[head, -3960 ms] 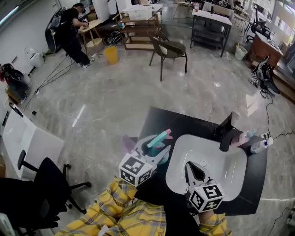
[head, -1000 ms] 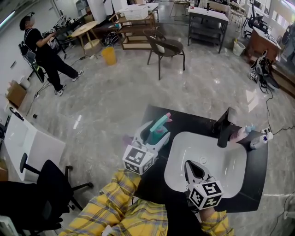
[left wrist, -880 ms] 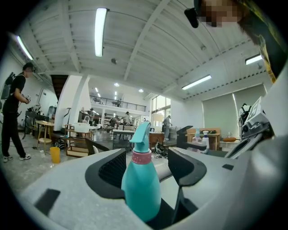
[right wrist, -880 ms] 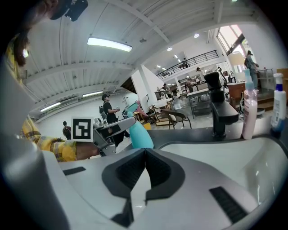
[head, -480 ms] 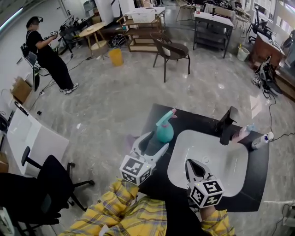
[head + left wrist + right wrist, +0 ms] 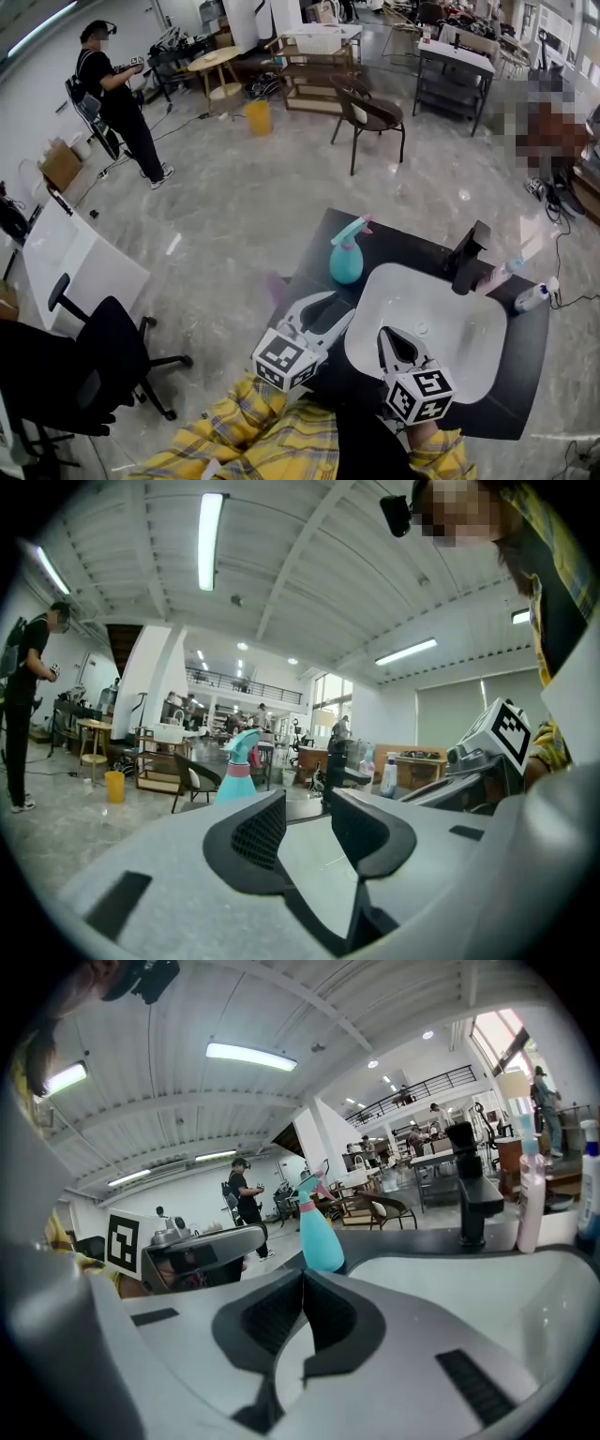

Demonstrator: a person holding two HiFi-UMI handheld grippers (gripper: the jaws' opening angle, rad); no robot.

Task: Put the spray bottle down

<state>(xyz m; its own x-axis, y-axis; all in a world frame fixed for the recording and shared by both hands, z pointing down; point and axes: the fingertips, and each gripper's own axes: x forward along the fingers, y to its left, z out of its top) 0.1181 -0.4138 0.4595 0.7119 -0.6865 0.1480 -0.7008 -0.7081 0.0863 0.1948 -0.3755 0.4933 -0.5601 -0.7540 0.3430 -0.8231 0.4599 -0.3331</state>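
The spray bottle (image 6: 346, 258) is blue-green with a pink trigger, and it stands up straight on the black counter (image 6: 314, 246), all by itself. It is in front of the left gripper (image 6: 336, 309), past the tips and near them, but nothing touches it. The left gripper's jaws have just been closing a bit, yet there is a gap between them and the gap holds nothing. In the left gripper view the bottle shows past the left jaw, a little off to that side. The right gripper (image 6: 384, 336) has its jaws pressed together with nothing in them. It hangs over the near edge of the white sink (image 6: 427, 281). The bottle is ahead of this gripper and off to its left. In the right gripper view the bottle pokes up just behind the closed tips. A black tap (image 6: 466, 255) stands at the far side of the sink, ahead of the right gripper and to its right. Two small bottles (image 6: 529, 297) lie past the tap. Each gripper has a cube with square marks at its back end, close to the person's yellow checked sleeves (image 6: 239, 433). Far ahead of both grippers, across the shiny floor, are a brown chair (image 6: 372, 112), a yellow bucket (image 6: 258, 117) and a person in black clothes (image 6: 120, 103).
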